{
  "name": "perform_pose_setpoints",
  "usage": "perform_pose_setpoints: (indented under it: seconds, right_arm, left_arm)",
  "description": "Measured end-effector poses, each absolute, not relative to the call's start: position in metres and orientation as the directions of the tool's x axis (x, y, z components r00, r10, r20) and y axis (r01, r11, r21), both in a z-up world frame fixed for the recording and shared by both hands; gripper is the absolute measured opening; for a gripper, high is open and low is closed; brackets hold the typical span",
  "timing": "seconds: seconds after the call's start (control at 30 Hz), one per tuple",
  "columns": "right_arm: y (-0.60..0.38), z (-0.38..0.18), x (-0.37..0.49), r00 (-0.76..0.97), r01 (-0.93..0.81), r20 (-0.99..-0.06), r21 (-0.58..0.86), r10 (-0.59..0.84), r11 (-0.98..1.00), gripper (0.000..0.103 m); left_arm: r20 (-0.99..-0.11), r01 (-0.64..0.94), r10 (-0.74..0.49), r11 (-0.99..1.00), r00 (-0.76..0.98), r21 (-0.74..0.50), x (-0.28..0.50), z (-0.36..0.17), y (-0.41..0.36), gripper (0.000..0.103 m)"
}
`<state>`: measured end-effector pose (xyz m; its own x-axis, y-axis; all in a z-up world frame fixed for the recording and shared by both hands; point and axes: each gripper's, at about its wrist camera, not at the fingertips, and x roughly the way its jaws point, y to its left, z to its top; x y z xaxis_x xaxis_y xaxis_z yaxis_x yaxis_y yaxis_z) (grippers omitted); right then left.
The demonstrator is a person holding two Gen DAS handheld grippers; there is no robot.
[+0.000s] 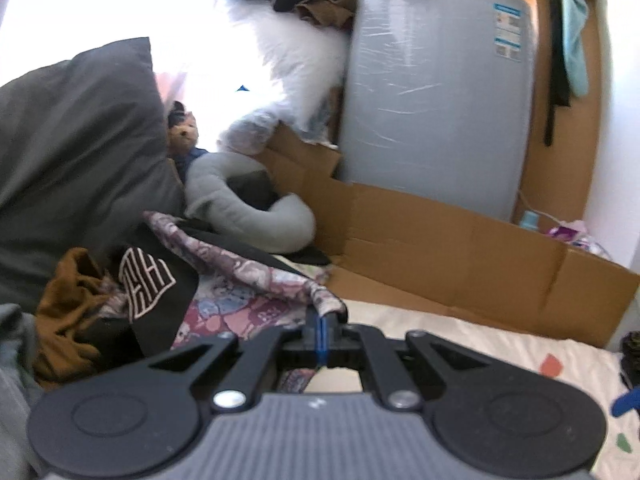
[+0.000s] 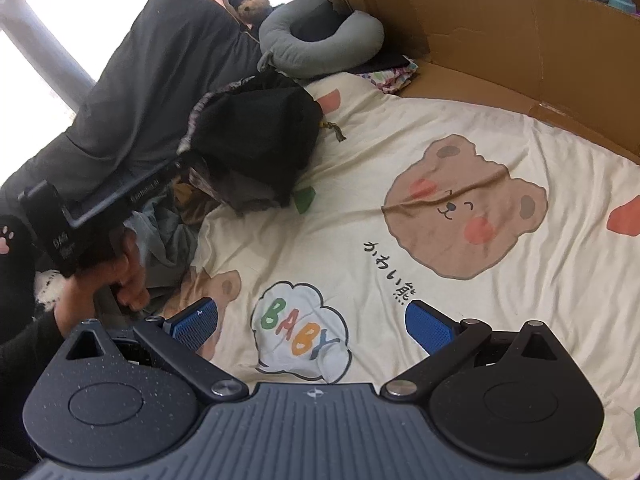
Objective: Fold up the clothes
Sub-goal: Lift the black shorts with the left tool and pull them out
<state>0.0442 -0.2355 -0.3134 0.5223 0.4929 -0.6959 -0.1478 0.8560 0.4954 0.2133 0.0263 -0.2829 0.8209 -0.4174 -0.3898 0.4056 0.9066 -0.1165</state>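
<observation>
The left hand-held gripper is clenched on the edge of a purple floral patterned fabric garment, which trails back to the heap of clothes on the cream bear-print bedsheet; the right hand-held gripper hangs released over bare sheet, well apart from that heap.

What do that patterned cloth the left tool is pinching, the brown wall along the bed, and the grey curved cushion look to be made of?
Patterned cloth: thin woven or knit fabric, matte, printed; it drapes and creases from the left gripper.
Brown wall: cardboard, dull, with fold lines and torn edges.
Grey curved cushion: probably stuffed soft jersey, going by its plump shape and faint ribbing.
</observation>
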Motion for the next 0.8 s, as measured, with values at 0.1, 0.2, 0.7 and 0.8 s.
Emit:
perform_pose_setpoints:
  seconds: [0.1,0.2,0.7,0.8]
  right_arm:
    - [-0.237,-0.313,0.045,0.525,-0.142,-0.685,0.515,0.506,0.845,0.103]
    - [-0.237,-0.315,0.05,0.518,-0.117,-0.681,0.543,0.517,0.832,0.103]
    - [-0.223,-0.327,0.082,0.486,-0.083,-0.664,0.613,0.569,0.786,0.075]
    - [-0.222,-0.332,0.086,0.473,-0.064,-0.674,0.617,0.568,0.784,0.072]
  left_arm:
    - [-0.4,0.44,-0.451,0.889,0.798,-0.125,0.204,-0.286,0.016,0.0]
    - [-0.411,0.47,-0.478,0.873,0.776,-0.127,0.193,-0.291,0.002,0.0]
    - [-0.474,0.556,-0.583,0.803,0.66,-0.213,0.158,-0.321,-0.031,0.0]
    - [-0.484,0.564,-0.592,0.795,0.644,-0.222,0.15,-0.328,-0.034,0.0]
